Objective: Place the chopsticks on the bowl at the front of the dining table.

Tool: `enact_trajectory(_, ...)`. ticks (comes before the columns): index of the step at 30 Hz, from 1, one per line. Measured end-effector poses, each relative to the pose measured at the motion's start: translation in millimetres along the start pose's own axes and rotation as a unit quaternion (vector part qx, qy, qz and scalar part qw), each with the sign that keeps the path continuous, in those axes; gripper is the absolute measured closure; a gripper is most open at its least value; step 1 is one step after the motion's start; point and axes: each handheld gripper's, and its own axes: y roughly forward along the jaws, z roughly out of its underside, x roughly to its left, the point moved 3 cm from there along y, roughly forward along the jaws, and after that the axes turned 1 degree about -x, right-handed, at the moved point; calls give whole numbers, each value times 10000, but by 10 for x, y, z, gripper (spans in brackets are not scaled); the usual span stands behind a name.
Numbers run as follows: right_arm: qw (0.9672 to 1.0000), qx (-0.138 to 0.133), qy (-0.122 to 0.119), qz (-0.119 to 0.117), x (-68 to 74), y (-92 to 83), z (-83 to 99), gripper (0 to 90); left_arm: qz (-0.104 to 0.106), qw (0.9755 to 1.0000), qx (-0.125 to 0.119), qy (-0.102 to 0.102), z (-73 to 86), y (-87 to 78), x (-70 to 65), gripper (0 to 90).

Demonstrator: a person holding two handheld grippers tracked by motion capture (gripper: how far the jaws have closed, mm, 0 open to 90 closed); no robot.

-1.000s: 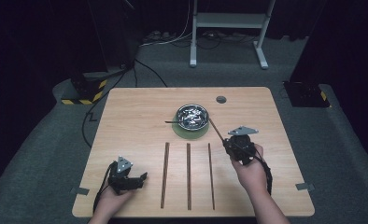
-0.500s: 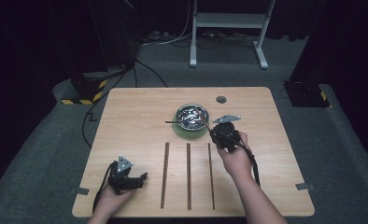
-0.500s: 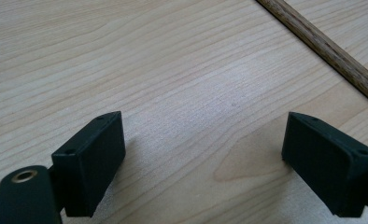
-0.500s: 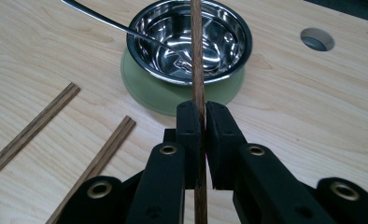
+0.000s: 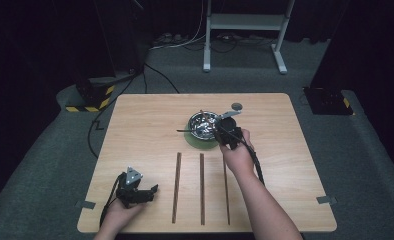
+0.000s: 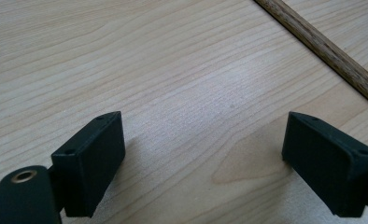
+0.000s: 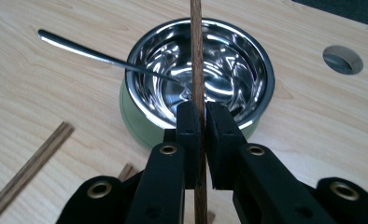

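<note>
On the pale wooden table [image 5: 135, 125], the right gripper [image 7: 201, 116] pinches a wooden stick [image 7: 196, 56] above the steel bowl [image 7: 229, 56], while the left gripper [image 6: 203, 154] rests spread.

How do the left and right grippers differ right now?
The left gripper has its fingers spread wide with nothing between them; the right gripper is shut on a wooden stick. The left rests low on the table near its front edge; the right is at the steel bowl. Both have black fingers.
</note>
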Motion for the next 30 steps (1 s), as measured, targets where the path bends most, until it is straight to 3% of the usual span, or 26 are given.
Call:
enact_trajectory(13, 9999, 49, 84, 77, 38, 335, -279, 841, 13, 10000, 1, -24, 0, 1, -2, 130)
enact_trajectory(30, 9996, 204, 169, 139, 104, 612, -502, 840, 41, 10000, -2, -7, -4, 3, 0, 131)
